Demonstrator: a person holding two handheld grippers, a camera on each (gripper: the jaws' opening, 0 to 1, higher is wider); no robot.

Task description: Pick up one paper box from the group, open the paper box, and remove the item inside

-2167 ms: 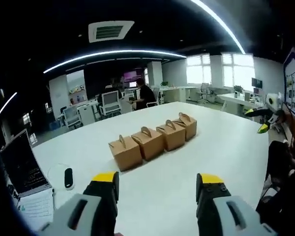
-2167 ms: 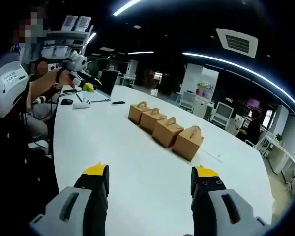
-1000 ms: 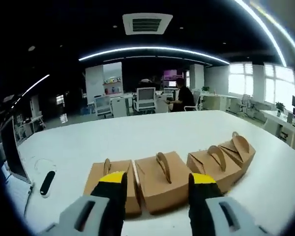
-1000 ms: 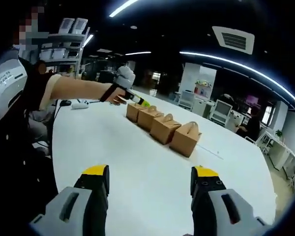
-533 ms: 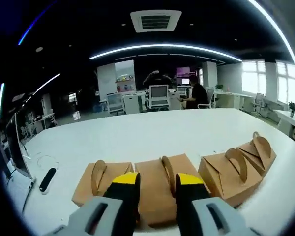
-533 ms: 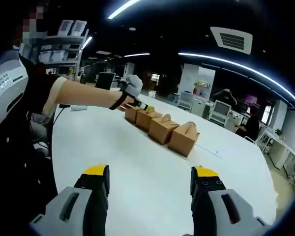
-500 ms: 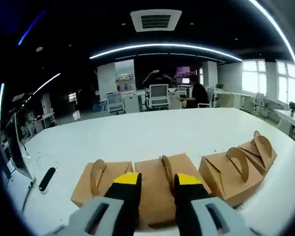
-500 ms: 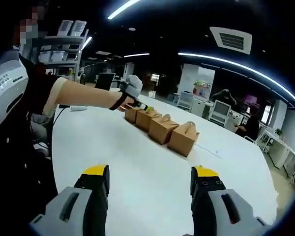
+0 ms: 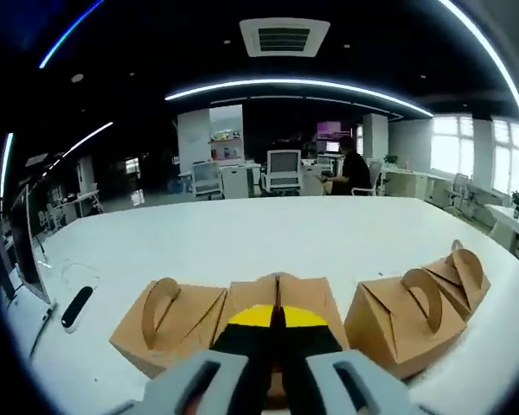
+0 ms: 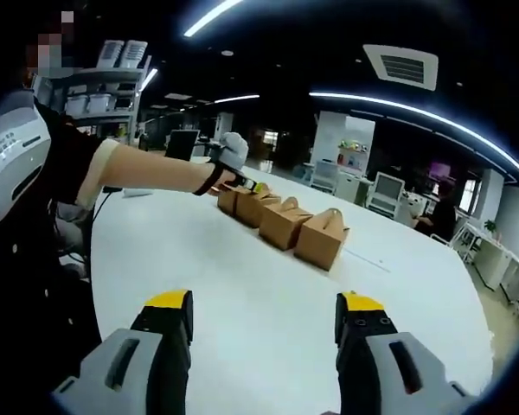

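Left gripper (image 9: pixel 277 322) pinches the handle of the second paper box (image 9: pixel 281 304) in a row of four on the white table (image 9: pixel 242 238).

In the left gripper view, a dark remote (image 9: pixel 76 307) lies left on the table, then the first box (image 9: pixel 169 324), the pinched box with the yellow-tipped jaws closed together on its handle, and two more boxes (image 9: pixel 419 316) to the right. In the right gripper view, the person's outstretched arm (image 10: pixel 147 173) reaches the far end of the row (image 10: pixel 281 220), while the right gripper (image 10: pixel 264 316) hangs over bare table well apart from the boxes, jaws wide and holding nothing.
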